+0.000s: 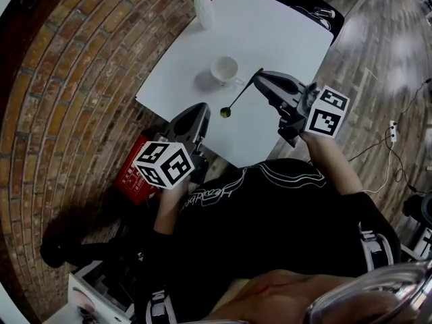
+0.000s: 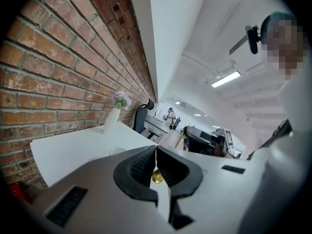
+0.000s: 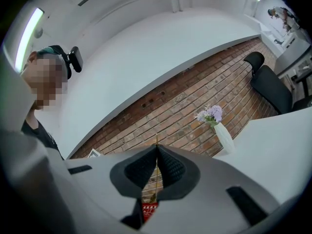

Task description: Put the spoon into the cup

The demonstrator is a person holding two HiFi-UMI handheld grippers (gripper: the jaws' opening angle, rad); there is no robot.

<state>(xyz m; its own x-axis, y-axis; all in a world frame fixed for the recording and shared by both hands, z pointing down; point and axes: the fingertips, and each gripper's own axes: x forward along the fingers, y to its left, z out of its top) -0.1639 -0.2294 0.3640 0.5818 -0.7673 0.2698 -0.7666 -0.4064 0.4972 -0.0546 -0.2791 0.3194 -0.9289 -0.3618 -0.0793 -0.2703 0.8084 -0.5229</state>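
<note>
A white cup stands on the white table, near its front-left part. My right gripper is shut on the handle end of a slim gold spoon. The spoon hangs slanting down to the left, its bowl over the table's front edge, below the cup. In the right gripper view the handle runs between the closed jaws. My left gripper hovers just left of the spoon bowl, shut and holding nothing. The gold bowl shows behind the left gripper's closed tips.
A white vase with lilac flowers stands at the table's far edge. A black office chair is behind the table, a brick wall runs along the left, and a red item sits on the floor below the table's near corner.
</note>
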